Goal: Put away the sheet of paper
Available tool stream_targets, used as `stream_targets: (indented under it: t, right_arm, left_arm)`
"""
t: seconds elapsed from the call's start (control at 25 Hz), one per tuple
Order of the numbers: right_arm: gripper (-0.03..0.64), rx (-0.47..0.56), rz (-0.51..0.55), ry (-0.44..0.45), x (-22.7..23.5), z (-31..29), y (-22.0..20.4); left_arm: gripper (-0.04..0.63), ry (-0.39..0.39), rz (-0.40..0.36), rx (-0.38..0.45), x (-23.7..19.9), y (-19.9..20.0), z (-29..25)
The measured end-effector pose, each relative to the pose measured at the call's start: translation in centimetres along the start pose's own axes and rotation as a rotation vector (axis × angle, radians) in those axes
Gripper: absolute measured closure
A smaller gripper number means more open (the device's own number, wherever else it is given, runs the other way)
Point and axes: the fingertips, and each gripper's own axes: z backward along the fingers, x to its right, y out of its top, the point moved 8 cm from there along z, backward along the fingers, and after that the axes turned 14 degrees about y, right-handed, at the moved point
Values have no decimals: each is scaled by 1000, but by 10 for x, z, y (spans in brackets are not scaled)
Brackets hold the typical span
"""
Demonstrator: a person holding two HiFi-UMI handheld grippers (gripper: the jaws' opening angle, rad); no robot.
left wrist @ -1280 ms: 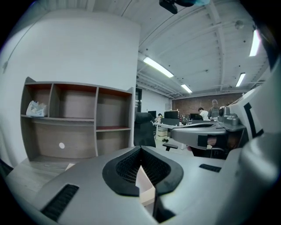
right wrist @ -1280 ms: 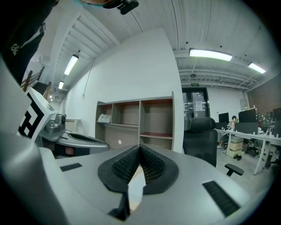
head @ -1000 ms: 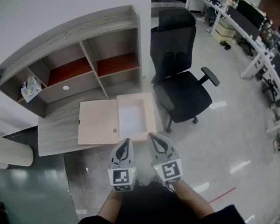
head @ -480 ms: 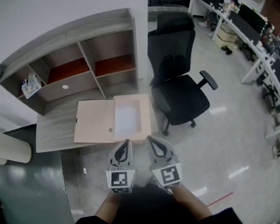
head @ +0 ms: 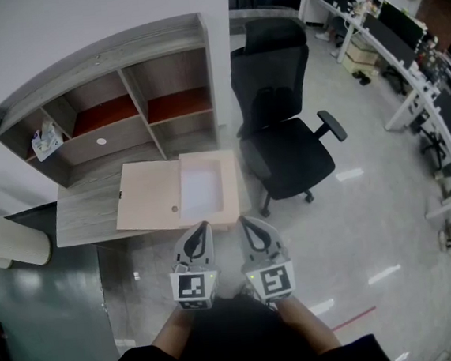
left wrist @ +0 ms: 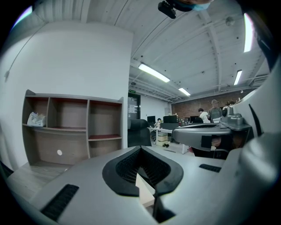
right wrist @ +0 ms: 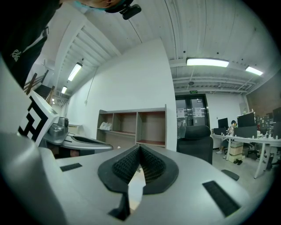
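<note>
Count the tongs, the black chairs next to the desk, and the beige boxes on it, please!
Tongs: 2, left tongs and right tongs
Black chair: 1
Beige box: 1
Total: 4

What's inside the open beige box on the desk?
A white sheet fills the uncovered right part of the beige box. The lid covers the left part, so anything under it cannot be seen.
</note>
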Motion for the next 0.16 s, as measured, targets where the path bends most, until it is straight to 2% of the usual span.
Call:
stream_targets:
  t: [0.16]
  right_arm:
    - [601, 0, 4, -6, 0, -1, -4]
  left_arm:
    - [551, -7, -1, 1, 0, -4, -1]
